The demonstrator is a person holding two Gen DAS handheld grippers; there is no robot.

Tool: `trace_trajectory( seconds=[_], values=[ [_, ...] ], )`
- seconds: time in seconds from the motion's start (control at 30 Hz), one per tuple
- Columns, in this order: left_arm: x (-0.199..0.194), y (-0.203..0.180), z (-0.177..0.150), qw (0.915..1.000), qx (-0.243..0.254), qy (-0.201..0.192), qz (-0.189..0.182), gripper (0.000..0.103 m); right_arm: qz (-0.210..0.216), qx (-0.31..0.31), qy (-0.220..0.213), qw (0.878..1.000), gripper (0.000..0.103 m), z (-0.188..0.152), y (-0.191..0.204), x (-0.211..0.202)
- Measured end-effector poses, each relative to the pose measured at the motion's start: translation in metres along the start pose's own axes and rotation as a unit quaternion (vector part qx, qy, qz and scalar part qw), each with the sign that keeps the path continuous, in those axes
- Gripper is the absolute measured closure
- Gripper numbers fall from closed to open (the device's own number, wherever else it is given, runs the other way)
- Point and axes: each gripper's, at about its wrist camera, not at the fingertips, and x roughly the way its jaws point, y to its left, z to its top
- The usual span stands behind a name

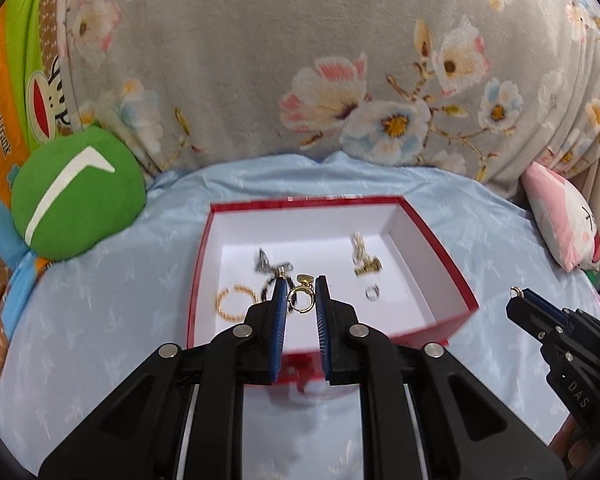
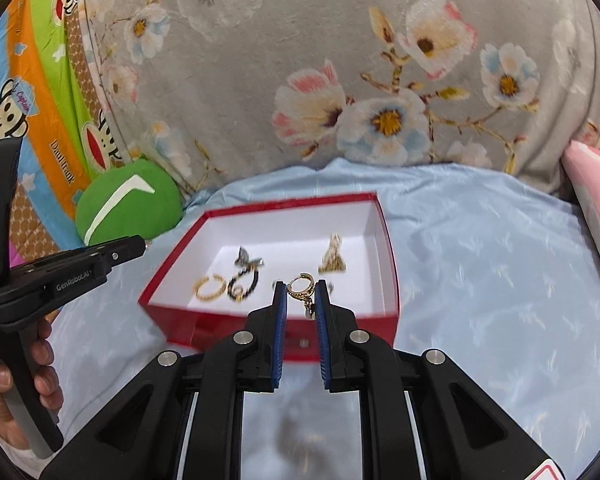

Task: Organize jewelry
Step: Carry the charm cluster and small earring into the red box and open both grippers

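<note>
Both fingers of my right gripper [image 2: 301,294] pinch a gold hoop earring [image 2: 300,285] above the near wall of the red box [image 2: 228,322] on the bed. My left gripper [image 1: 301,294] hangs narrowly parted over the box; whether it grips the gold ring [image 1: 301,300] between its pads I cannot tell. The earring's charm dangles outside the rim; releasing now could drop it onto the blue sheet [image 2: 480,280].

Right gripper [image 2: 301,294] pinching gold hoop earring [image 2: 300,289] over red box [image 2: 236,316] near edge, 4 pieces inside
</note>
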Motion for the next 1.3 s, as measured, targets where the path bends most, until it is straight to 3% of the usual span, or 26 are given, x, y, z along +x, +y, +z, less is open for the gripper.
trace_trajectory(
  seconds=[0.2, 0.37, 0.63, 0.9, 1.13, 1.3],
  values=[
    [0.045, -0.001, 0.040, 1.0000, 0.002, -0.002, 0.005, 0.089, -0.008, -0.004, 0.010, 1.000, 0.090, 0.038, -0.003, 0.053],
    [0.090, -0.010, 0.057, 0.9999, 0.009, 0.011, 0.009, 0.089, -0.023, -0.011, 0.029, 0.999, 0.090, 0.048, -0.008, 0.096],
    [0.161, -0.025, 0.067, 0.9986, 0.016, 0.050, 0.010, 0.089, -0.029, 0.010, 0.072, 0.997, 0.090, 0.056, -0.028, 0.161],
    [0.218, -0.032, 0.055, 0.9952, 0.016, 0.095, 0.018, 0.089, -0.041, 0.031, 0.119, 0.991, 0.090, 0.057, -0.043, 0.209],
    [0.233, -0.031, 0.051, 0.9927, 0.008, 0.119, 0.013, 0.089, -0.040, 0.051, 0.161, 0.985, 0.090, 0.056, -0.052, 0.225],
    [0.232, -0.035, 0.050, 0.9929, 0.017, 0.116, 0.019, 0.089, -0.042, 0.046, 0.167, 0.984, 0.090, 0.054, -0.050, 0.226]
  ],
)
